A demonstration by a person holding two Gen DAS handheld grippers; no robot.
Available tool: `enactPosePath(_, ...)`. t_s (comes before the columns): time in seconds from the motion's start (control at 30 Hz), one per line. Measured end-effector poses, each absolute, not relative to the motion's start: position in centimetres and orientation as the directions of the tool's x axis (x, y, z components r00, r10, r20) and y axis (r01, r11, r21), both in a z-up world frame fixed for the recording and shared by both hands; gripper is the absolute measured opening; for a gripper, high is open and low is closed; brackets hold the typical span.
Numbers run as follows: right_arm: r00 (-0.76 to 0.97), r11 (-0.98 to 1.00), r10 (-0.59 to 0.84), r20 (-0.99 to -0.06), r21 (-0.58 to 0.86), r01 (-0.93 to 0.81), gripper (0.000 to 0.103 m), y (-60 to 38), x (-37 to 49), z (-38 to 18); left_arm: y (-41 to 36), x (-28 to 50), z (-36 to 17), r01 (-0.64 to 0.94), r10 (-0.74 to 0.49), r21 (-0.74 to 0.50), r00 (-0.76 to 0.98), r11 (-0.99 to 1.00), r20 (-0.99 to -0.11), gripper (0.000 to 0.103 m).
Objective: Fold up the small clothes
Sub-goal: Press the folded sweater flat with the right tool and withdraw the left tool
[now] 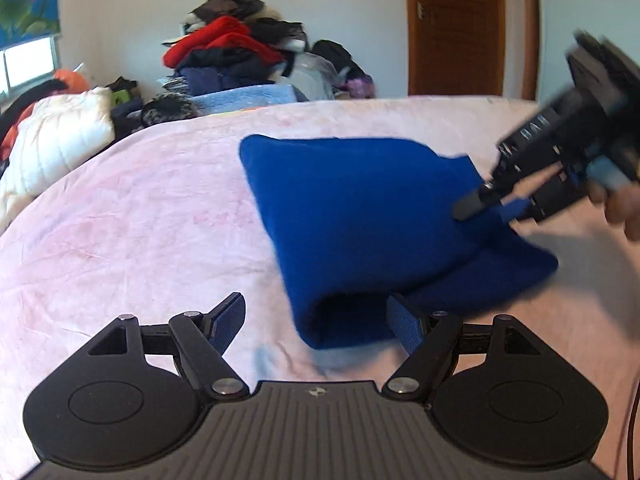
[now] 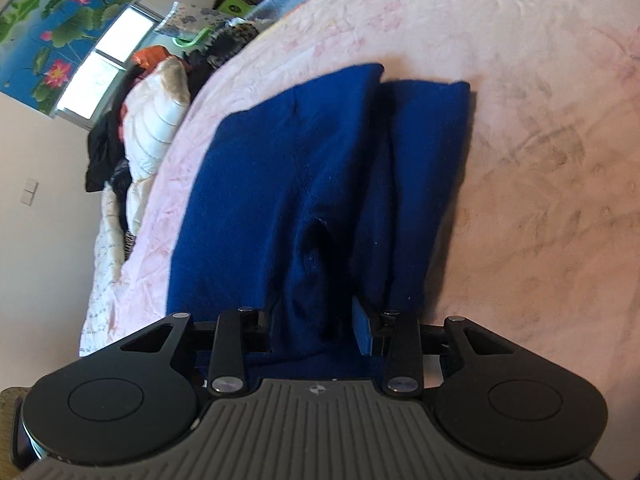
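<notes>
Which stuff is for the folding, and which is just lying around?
For folding:
blue garment
left tongs
right tongs
pink bedspread

Lying about:
clothes pile
white quilt
flower blind
door

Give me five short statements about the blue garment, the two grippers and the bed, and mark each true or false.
1. The blue garment lies on a pink bedspread. True.
2. The left gripper has its fingers shut tight. False: they stand wide apart.
3. Blue fabric sits between the right gripper fingers. True.
4. The pile of clothes behind the bed is all white. False: it shows red and dark pieces.
5. The wooden door stands open. False: it looks closed.
</notes>
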State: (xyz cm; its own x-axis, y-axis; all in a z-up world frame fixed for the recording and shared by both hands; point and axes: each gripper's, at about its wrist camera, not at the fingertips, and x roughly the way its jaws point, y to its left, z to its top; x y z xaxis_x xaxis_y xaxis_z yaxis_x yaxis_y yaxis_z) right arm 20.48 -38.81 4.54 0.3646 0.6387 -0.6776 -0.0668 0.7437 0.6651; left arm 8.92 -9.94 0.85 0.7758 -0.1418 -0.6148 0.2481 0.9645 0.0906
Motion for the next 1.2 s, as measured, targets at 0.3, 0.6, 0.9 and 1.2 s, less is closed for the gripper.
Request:
enactPosePath(0.3,0.417,0.738,0.659,-0.627,0.645,-0.196,0.008,-38.7,17.6,8.8,-9.0,10.4,0.7,0.169,-0.118,0.016,0.752,0.986,-0.649,0.032)
enactPosePath(0.6,0.406,0.743,0.629,-0.663,0.667,-0.062,0.013,-41.8,15.0,3.6,-8.5,11.1,-0.4,0.167,-0.122,-0.002,0.715,0.986,-0.688,0.015)
enactPosePath(0.9,0.556,0.739,0.605,-0.57,0.661,-0.127,0.044,-44.8,18.7,9.0,-6.9,9.0,4.4,0.269,-0.205,0.006,0.748,0.963,-0.631,0.018)
enactPosePath(1.2,0.539,0.865,0.427,-0.726,0.503,-0.008,0.045,-41.1,30.1,5.4,-11.8,10.9,4.4,0.39,-0.264,0.1,0.769,0.915,-0.582,0.033)
